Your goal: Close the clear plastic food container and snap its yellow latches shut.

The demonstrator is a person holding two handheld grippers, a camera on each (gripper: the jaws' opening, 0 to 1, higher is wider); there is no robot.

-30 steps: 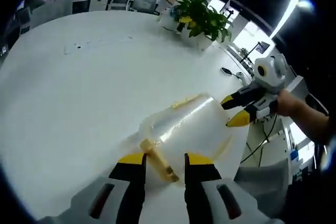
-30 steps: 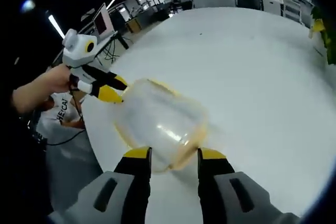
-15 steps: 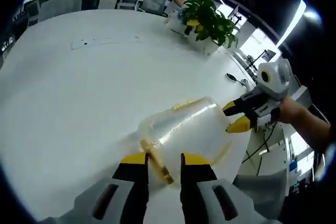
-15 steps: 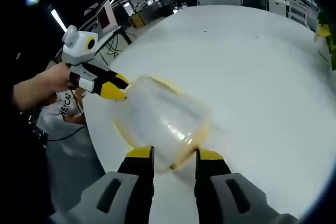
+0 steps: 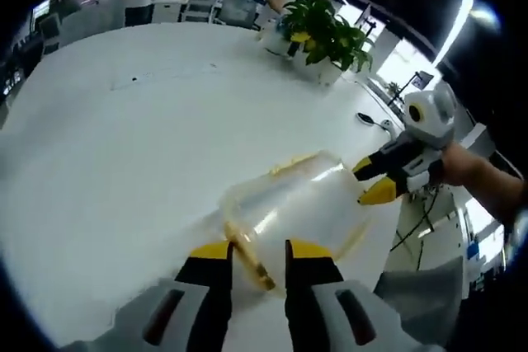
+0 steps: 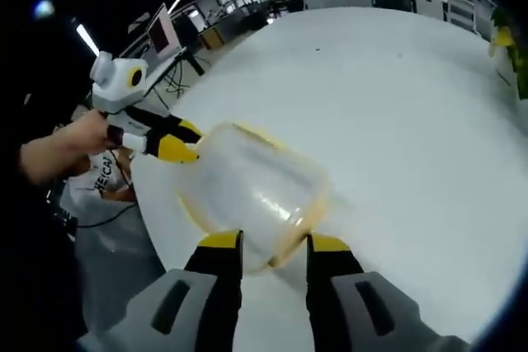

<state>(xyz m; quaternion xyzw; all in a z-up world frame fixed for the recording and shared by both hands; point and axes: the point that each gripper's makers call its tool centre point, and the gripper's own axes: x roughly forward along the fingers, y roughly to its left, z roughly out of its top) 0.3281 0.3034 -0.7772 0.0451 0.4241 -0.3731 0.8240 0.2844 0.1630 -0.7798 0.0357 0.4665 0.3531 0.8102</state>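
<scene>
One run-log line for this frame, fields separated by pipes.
clear plastic food container on white table | left gripper astride yellow latch | right gripper at opposite end

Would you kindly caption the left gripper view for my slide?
Left gripper straddling a yellow latch of the clear container on a white table.

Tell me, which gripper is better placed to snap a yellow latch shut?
Probably the left gripper. Its jaws stand either side of a yellow latch sticking out from the clear container. The right gripper sits at the container's opposite edge, where no loose latch is clear.
</scene>
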